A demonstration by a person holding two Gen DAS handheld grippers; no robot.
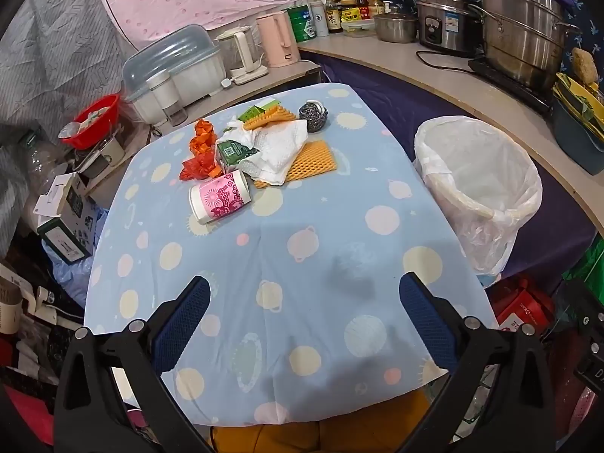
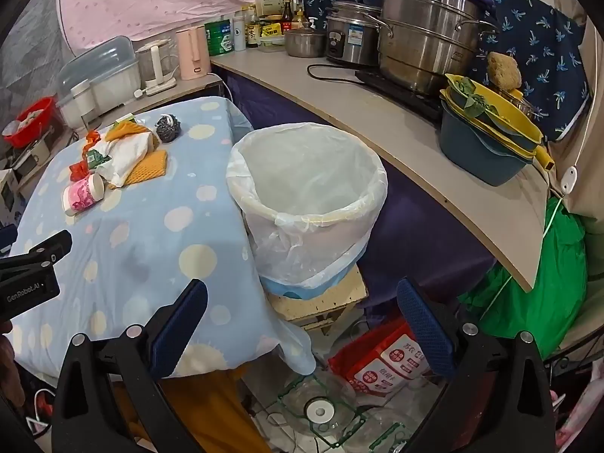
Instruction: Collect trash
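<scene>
Left tool (image 1: 304, 315) open above tablecloth (image 1: 302, 234); trash pile (image 1: 260, 143) far end; lined bin (image 1: 477, 185) right.

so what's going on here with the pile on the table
A person holds a tool in each hand over a blue-covered table. Both the left tool and right tool are open and empty. A trash pile sits untouched: paper cup, crumpled tissue, orange wrapper, green carton. The lined bin beside the table looks empty.
</scene>
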